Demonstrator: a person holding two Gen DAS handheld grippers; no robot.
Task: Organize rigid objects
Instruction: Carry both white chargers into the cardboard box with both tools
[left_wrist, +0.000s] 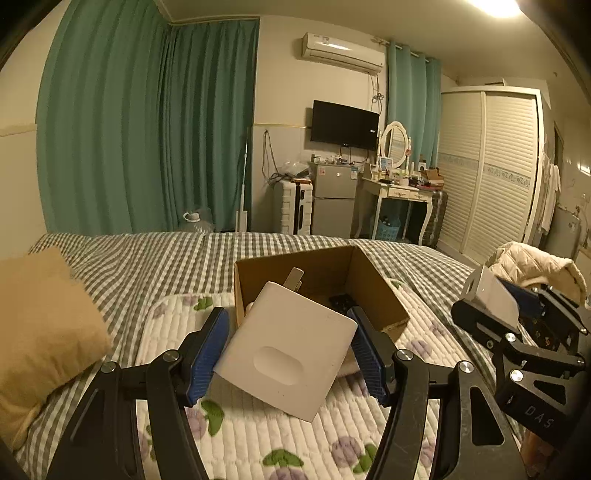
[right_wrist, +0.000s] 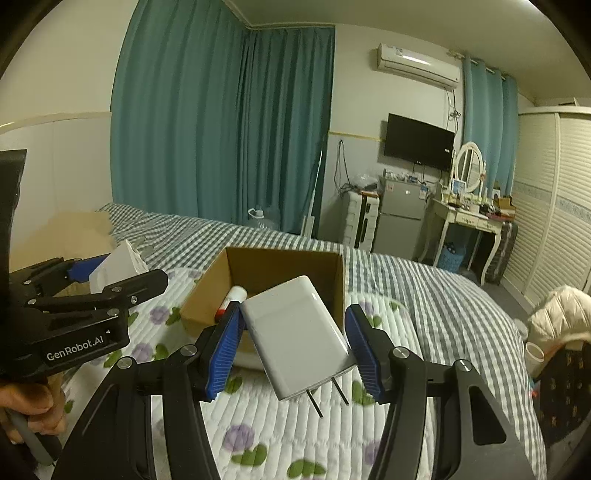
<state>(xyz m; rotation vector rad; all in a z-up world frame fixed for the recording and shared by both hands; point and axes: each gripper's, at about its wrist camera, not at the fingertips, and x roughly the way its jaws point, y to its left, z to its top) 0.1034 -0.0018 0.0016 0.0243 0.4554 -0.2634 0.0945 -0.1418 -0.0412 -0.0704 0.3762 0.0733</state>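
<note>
My left gripper (left_wrist: 287, 332) is shut on a white square adapter (left_wrist: 288, 350) with an oval dent, held tilted above the floral mat. Just beyond it stands an open cardboard box (left_wrist: 373, 288) with a pale metal piece (left_wrist: 293, 277) and a dark item (left_wrist: 341, 301) inside. My right gripper (right_wrist: 293, 325) is shut on a white plug charger (right_wrist: 295, 332), its two prongs (right_wrist: 328, 395) pointing back and down. Behind it, the box (right_wrist: 207, 291) holds a white tube with a red end (right_wrist: 232, 299). The two grippers hang side by side: the right gripper (left_wrist: 491, 295) shows in the left wrist view, the left gripper (right_wrist: 110, 273) in the right wrist view.
The bed has a grey checked cover (left_wrist: 147, 258) and a white quilted mat with purple flowers (right_wrist: 258, 424). A tan pillow (left_wrist: 44, 325) lies at the left, a cream jacket (left_wrist: 535, 266) at the right edge. A hand (right_wrist: 33, 406) grips the left handle.
</note>
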